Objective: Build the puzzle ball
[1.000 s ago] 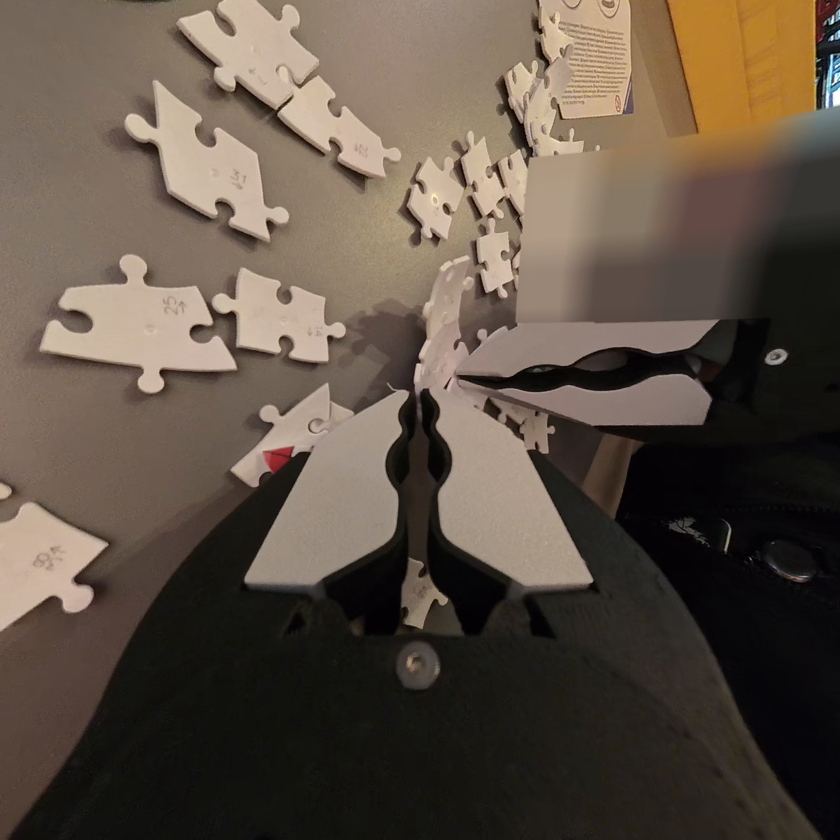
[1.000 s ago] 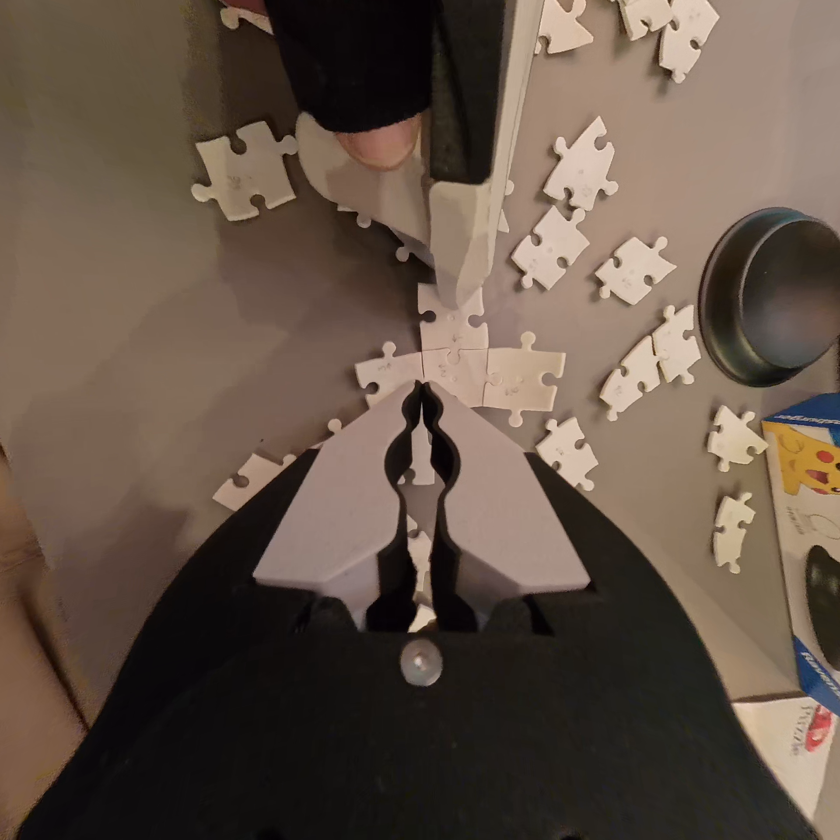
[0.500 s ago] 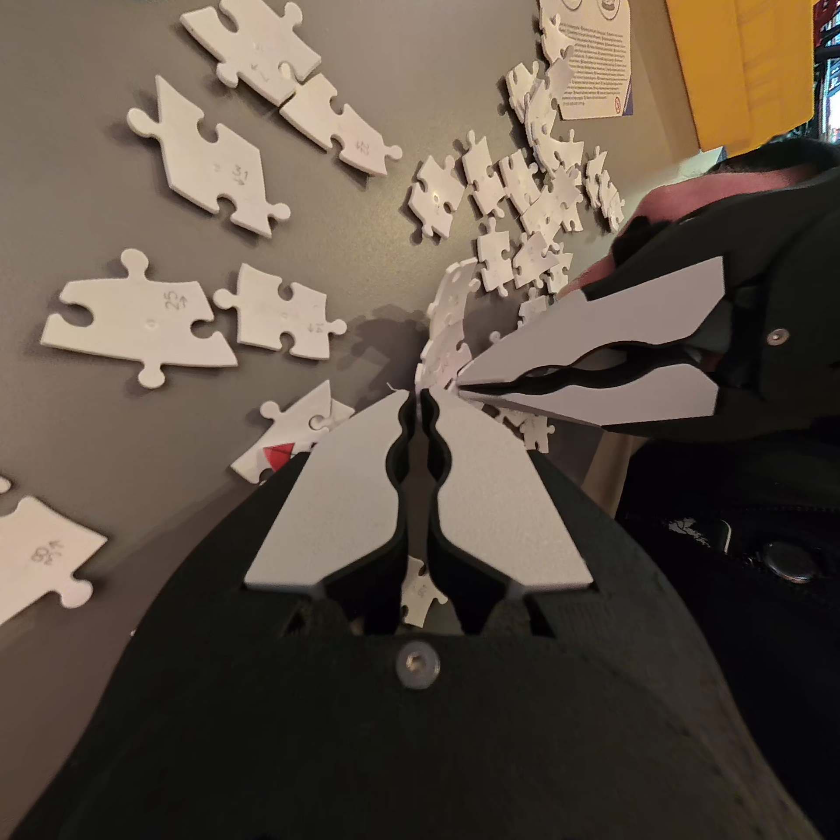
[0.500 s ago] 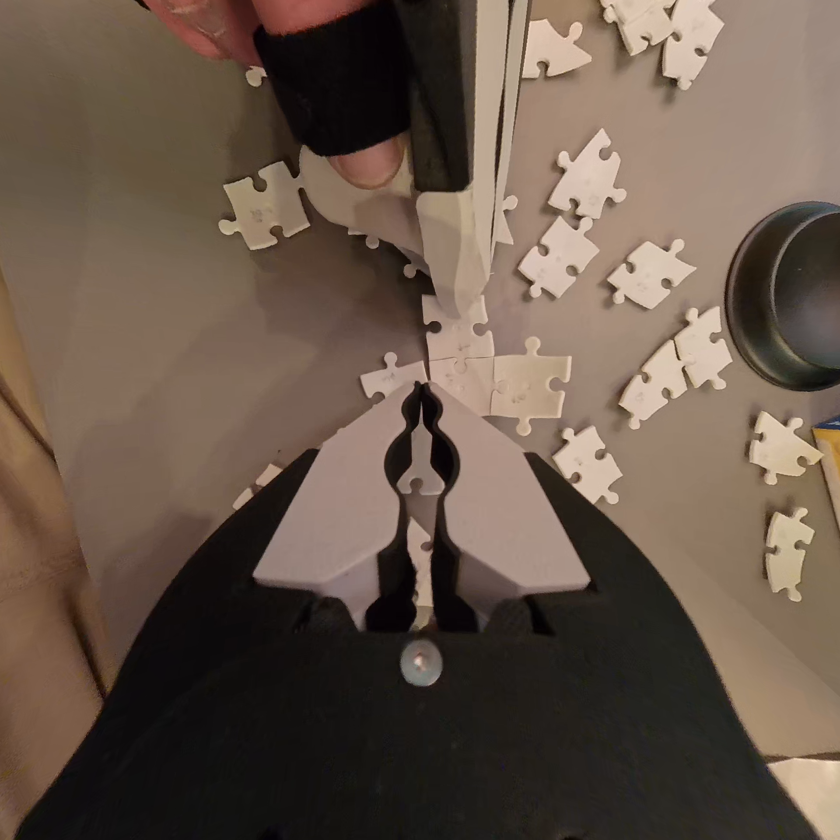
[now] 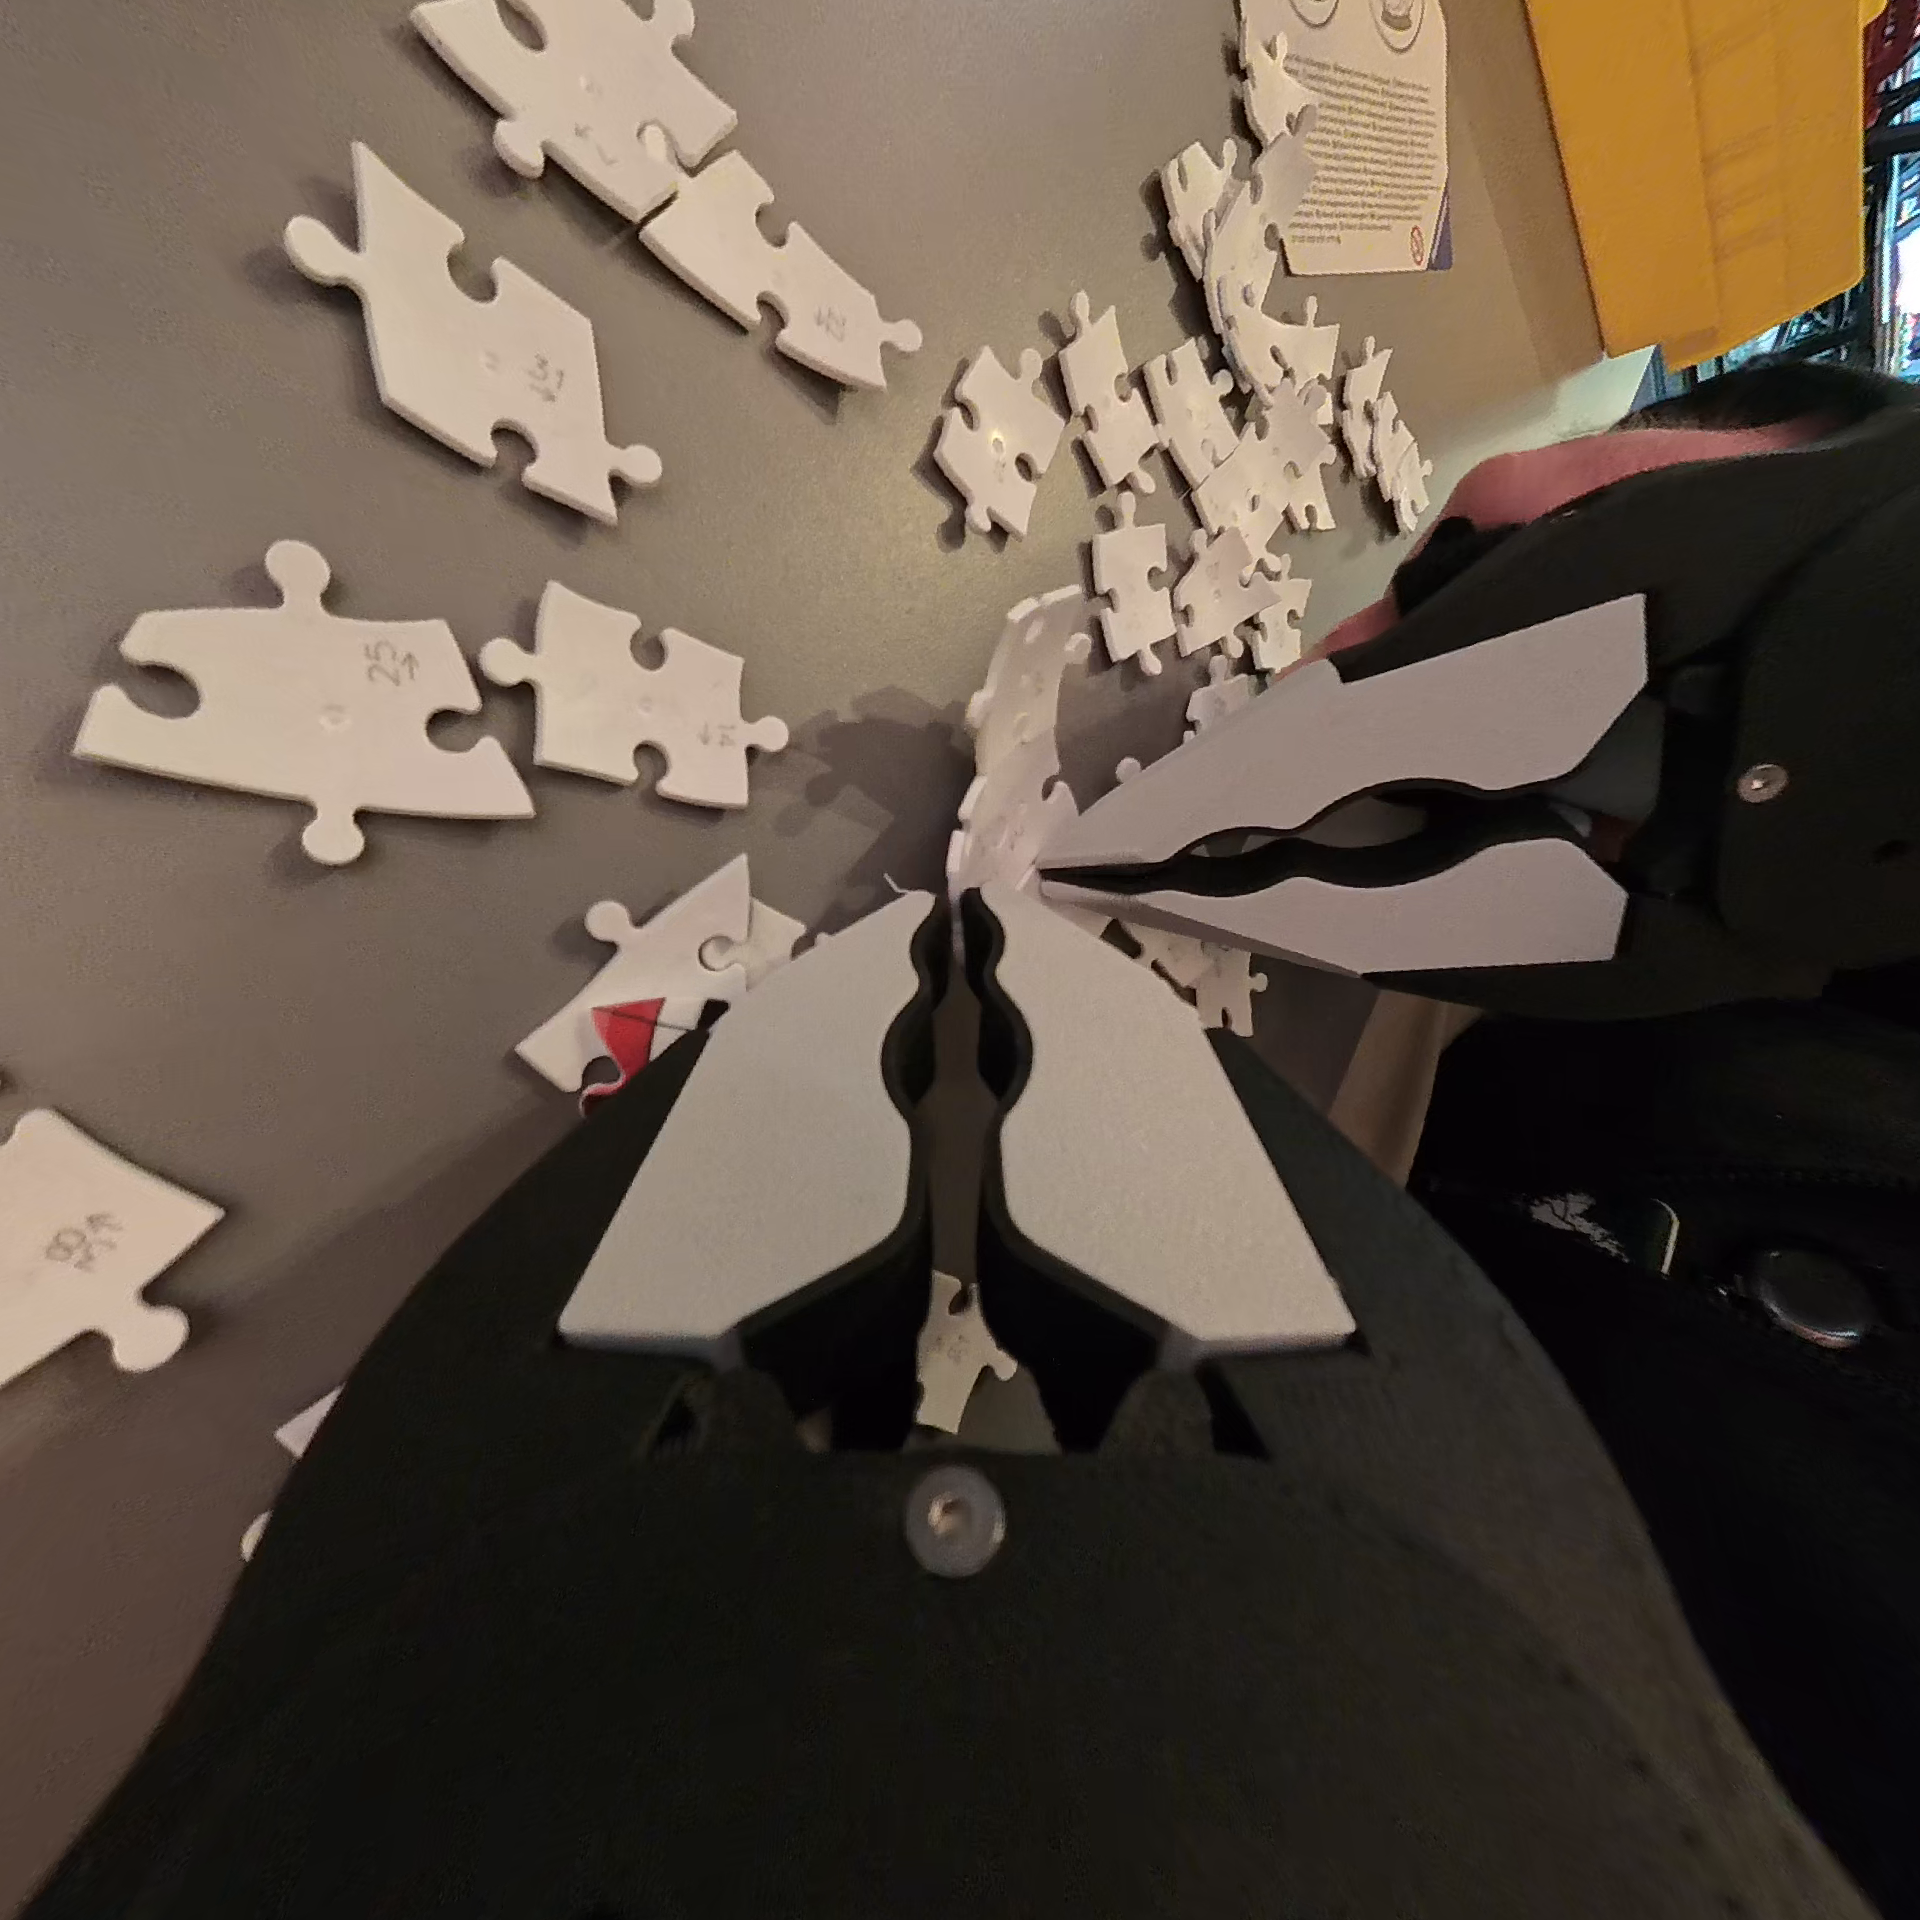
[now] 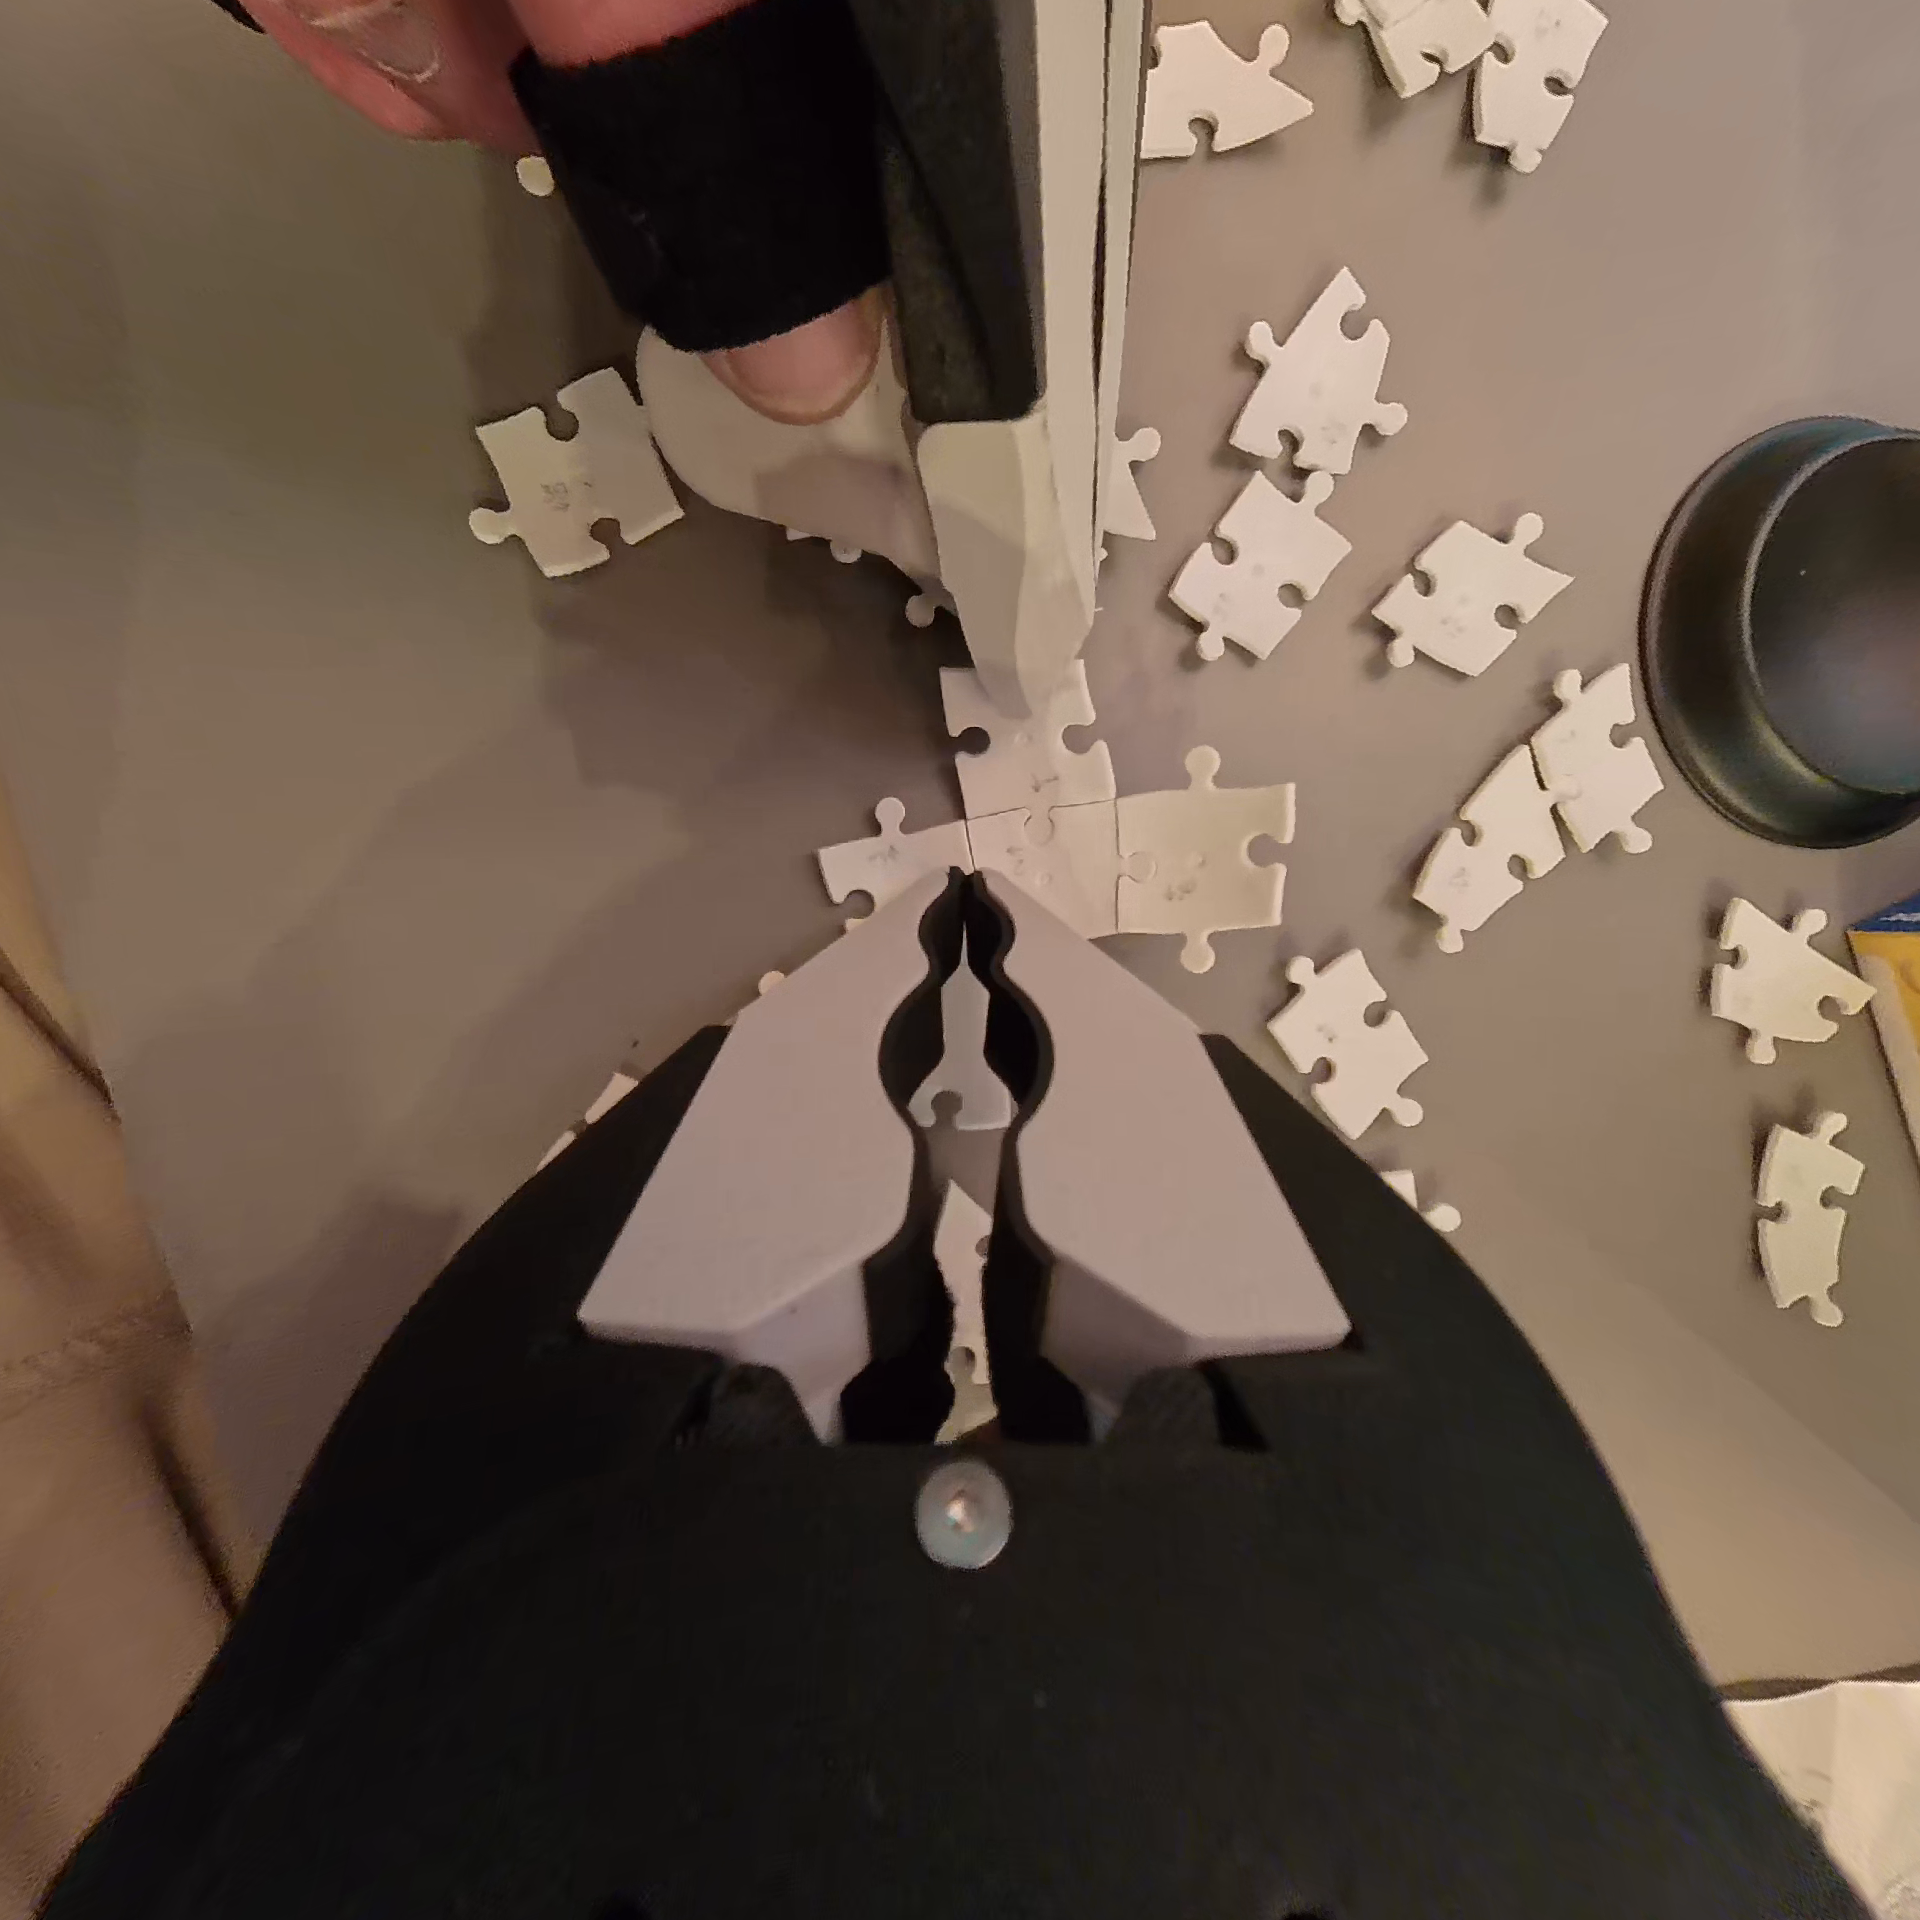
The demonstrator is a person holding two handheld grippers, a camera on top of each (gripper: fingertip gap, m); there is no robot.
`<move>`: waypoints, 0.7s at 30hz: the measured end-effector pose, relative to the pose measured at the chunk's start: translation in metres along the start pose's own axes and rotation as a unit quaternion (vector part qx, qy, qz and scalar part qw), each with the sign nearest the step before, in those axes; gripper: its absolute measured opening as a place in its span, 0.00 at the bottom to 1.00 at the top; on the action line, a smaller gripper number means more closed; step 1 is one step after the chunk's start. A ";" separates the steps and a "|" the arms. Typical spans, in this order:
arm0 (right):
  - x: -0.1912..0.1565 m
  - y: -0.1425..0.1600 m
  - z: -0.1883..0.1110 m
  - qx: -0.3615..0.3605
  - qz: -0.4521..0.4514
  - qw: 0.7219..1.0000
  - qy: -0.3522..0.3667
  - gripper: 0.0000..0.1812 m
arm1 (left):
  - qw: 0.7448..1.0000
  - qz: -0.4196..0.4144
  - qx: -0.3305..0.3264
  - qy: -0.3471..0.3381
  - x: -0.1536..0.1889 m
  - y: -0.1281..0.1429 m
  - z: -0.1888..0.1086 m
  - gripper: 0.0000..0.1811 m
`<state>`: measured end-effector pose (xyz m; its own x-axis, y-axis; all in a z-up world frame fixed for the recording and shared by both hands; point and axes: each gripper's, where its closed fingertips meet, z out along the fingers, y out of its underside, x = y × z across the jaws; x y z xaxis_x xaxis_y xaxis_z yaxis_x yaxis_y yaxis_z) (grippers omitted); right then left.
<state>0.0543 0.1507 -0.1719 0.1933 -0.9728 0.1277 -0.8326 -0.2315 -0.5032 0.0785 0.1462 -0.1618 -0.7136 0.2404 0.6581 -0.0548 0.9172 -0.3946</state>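
Observation:
A small joined cluster of white puzzle pieces [image 6: 1081,842] is held up between both grippers above the grey table [image 6: 364,675]. My right gripper [image 6: 961,883] is shut on the cluster's near edge. My left gripper [image 6: 1023,665] comes in from the top and is shut on the cluster's far piece. In the left wrist view the cluster [image 5: 1023,727] shows edge-on as a curved strip. There my left gripper [image 5: 956,904] and the right gripper [image 5: 1044,883] meet tip to tip at its lower end.
Several loose white pieces [image 5: 312,717] lie face down around the table; more [image 6: 1268,571] lie to the right. A dark metal bowl [image 6: 1787,634] stands at right, near a box corner [image 6: 1886,997]. A leaflet [image 5: 1361,135] and a yellow sheet [image 5: 1704,156] lie far off. A hand [image 6: 790,364] holds the left gripper. The tips of both grippers are at nearly the same place. Both grippers' tips are roughly 15 centimeters from the dark metal bowl [image 6: 1787,634].
The right gripper has tilted, its body higher in the left wrist view. The table has slid a little in the right wrist view. Both grippers keep their hold on the cluster.

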 end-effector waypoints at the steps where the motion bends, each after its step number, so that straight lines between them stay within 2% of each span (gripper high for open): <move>1: 0.000 0.000 0.000 -0.005 -0.006 1.000 0.005 0.00 | 1.000 -0.001 0.001 -0.001 0.000 0.000 0.000 0.01; 7: 0.000 0.000 0.000 -0.033 -0.033 0.999 0.021 0.00 | 1.000 0.002 0.001 -0.007 0.001 0.000 -0.001 0.01; 21: 0.000 0.000 0.000 -0.024 -0.039 0.999 0.018 0.00 | 1.000 0.012 0.012 -0.001 0.000 -0.004 -0.002 0.05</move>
<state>0.0544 0.1506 -0.1720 0.2407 -0.9506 0.1960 -0.8401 -0.3052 -0.4484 0.0802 0.1436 -0.1586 -0.7166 0.2613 0.6467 -0.0542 0.9035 -0.4251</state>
